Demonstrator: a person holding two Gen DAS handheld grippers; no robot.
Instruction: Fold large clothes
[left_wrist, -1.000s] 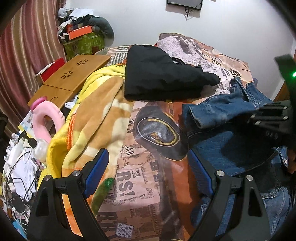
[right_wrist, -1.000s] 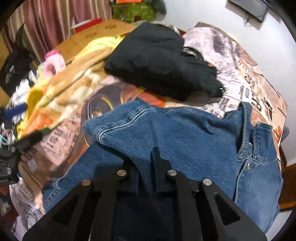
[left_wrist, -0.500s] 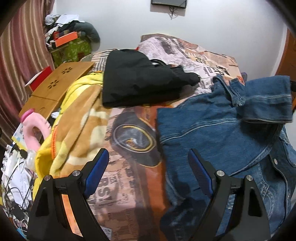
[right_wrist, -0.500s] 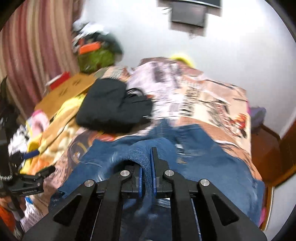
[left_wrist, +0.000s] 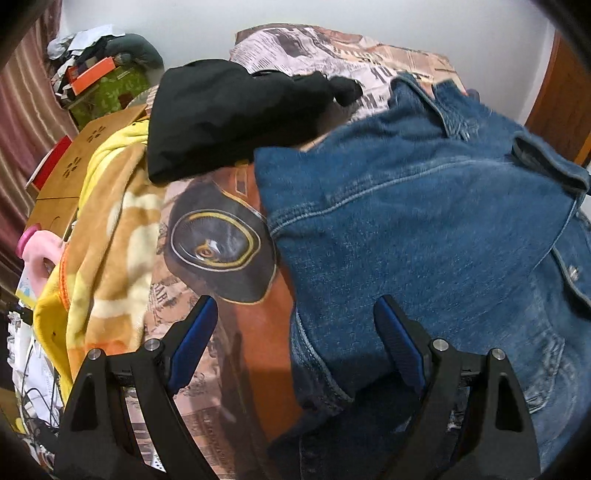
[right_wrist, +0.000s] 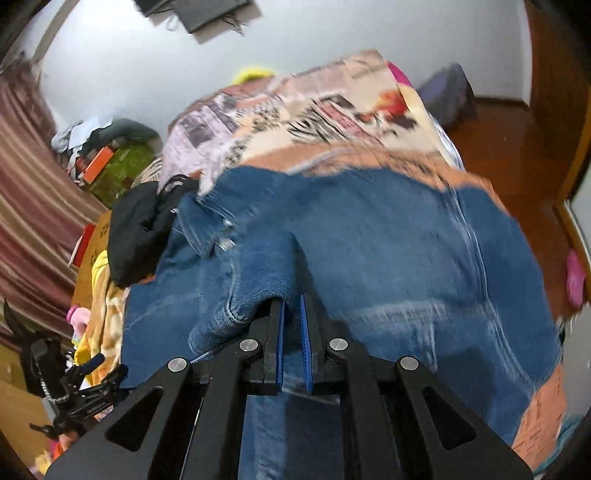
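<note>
A blue denim jacket (left_wrist: 424, 229) lies spread on the printed bedspread (left_wrist: 258, 332), filling the right of the left wrist view. My left gripper (left_wrist: 295, 317) is open and empty, its fingers straddling the jacket's left edge near the hem. In the right wrist view the jacket (right_wrist: 369, 236) covers the bed's middle. My right gripper (right_wrist: 291, 306) is shut on a fold of the denim jacket and holds it over the jacket body. The left gripper (right_wrist: 85, 380) shows small at the lower left there.
A folded black garment (left_wrist: 229, 110) lies at the bed's far side, touching the jacket's collar area. A yellow-orange blanket (left_wrist: 107, 236) lies to the left. A wooden lap desk (left_wrist: 74, 166), a pink object (left_wrist: 37, 251) and clutter lie left. A wood floor (right_wrist: 517, 147) lies right.
My right gripper has carried the denim fold to the right across the jacket, and the jacket now lies wider and flatter. My left gripper has moved closer to the jacket's left edge.
</note>
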